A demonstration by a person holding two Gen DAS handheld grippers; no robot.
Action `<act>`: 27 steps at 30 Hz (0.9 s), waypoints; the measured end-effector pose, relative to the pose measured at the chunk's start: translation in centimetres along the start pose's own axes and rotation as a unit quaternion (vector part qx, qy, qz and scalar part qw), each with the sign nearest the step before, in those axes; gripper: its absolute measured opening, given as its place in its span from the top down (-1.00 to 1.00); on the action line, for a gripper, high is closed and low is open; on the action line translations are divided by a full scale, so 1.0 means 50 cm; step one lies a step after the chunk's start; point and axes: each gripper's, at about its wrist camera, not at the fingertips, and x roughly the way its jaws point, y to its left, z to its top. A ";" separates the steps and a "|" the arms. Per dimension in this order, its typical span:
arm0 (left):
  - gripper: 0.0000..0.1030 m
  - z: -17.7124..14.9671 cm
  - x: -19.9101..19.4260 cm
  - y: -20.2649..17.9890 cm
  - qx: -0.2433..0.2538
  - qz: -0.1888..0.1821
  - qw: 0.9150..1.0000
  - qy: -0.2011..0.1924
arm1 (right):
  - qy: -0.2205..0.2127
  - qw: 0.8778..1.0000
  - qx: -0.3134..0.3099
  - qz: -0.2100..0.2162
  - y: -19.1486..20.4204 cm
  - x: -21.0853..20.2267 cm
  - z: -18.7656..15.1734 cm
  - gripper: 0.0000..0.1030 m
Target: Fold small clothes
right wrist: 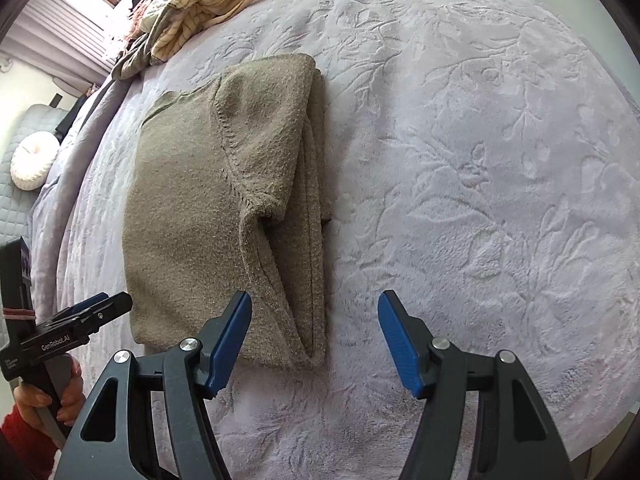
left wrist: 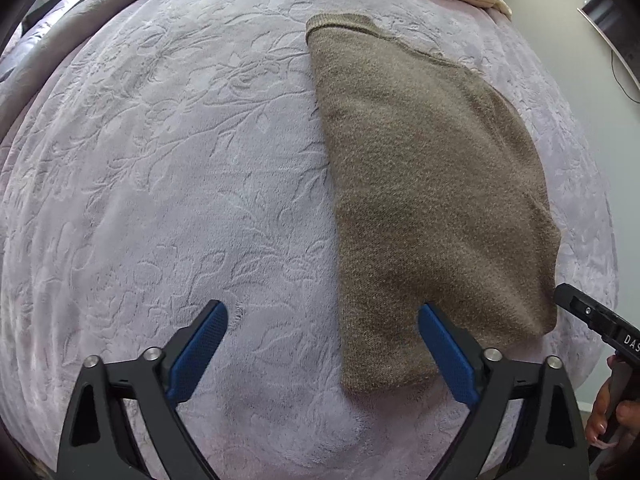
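Knitwear: soft, limp, light sweater point(right wrist: 192, 216); pinch its near folded edge. Left gripper point(left wrist: 323, 330) and right gripper point(right wrist: 315, 322) both spread, empty.

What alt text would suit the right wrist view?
A folded brown sweater lies on a pale embossed blanket, with the right gripper above its near edge, jaws open and empty. More clothes are heaped at the far edge.
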 end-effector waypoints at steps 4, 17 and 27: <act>-0.31 0.014 0.004 -0.010 0.006 -0.009 1.000 0.003 | -0.001 1.000 0.005 0.002 -0.007 -0.002 0.001 -0.34; 0.63 0.014 0.003 -0.042 0.011 -0.040 0.999 0.000 | -0.009 1.000 0.003 0.006 -0.008 -0.002 0.018 -0.34; -0.63 0.061 -0.031 -0.006 -0.007 -0.031 0.999 -0.021 | -0.041 0.999 -0.016 0.008 -0.005 -0.015 0.083 -0.34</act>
